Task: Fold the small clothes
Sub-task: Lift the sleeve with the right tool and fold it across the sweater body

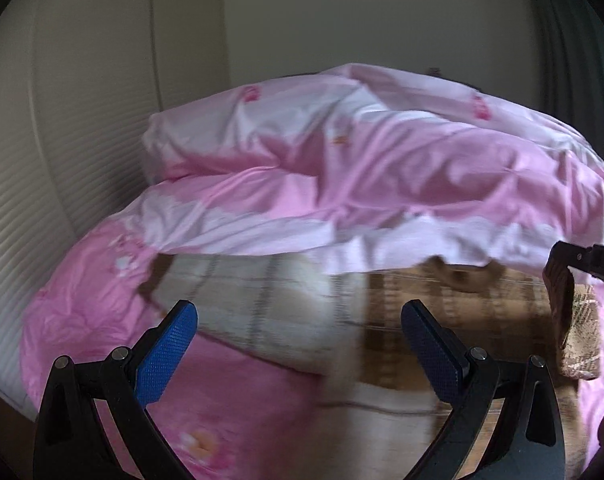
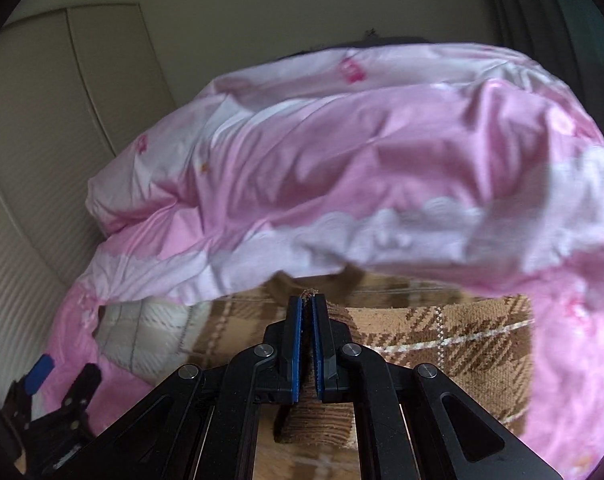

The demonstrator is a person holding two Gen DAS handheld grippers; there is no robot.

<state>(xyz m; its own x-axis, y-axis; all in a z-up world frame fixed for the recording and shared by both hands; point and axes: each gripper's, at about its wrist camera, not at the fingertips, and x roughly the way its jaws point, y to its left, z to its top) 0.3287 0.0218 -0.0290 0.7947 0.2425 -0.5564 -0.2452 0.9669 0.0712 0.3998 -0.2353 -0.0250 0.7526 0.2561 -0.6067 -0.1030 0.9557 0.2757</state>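
Note:
A brown and cream plaid garment (image 1: 454,320) lies spread on the pink bed; it also shows in the right wrist view (image 2: 442,344). My left gripper (image 1: 299,320) is open and empty, hovering above the garment's pale left part. My right gripper (image 2: 306,300) is shut on a fold of the garment's edge and lifts it. In the left wrist view the right gripper (image 1: 562,260) shows at the right edge with a lifted flap of plaid cloth (image 1: 578,332) hanging from it. The left gripper (image 2: 61,372) shows open at the lower left of the right wrist view.
A bunched pink and white duvet (image 1: 362,160) is heaped behind the garment. A pink printed sheet (image 1: 101,300) covers the bed. A cream wardrobe with slatted doors (image 1: 29,160) stands at the left. A dark curtain (image 2: 542,0) hangs at the right.

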